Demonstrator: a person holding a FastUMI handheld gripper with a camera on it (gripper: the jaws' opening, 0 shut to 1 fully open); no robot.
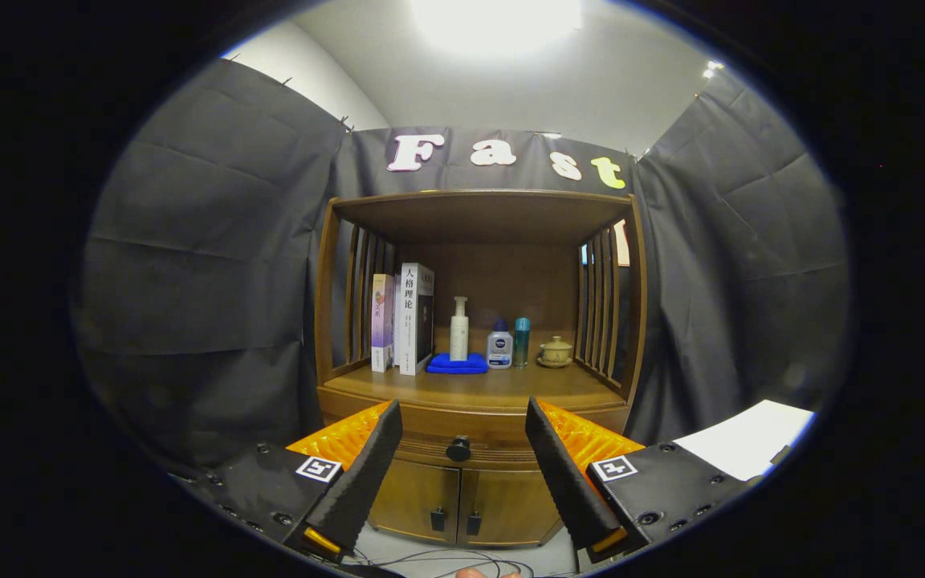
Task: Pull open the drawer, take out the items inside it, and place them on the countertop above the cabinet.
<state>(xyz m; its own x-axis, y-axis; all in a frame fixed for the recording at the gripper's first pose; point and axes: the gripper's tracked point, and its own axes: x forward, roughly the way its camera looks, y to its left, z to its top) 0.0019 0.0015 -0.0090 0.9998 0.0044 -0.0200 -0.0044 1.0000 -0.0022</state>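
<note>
gripper view: drawer is seen shut, jaws are held wide apart and empty.
the gripper [458, 429] is aimed at the cabinet [478, 385]; the knob [458, 448] of the drawer [503, 449] is framed between the fingers but well beyond them, untouched. the items inside are hidden, so nothing can be said of them. a small round knob is judged easy to slip off if it is closed on off-centre, and the bottles [499, 345] on the countertop [486, 389] could be knocked when items are set down.
</note>
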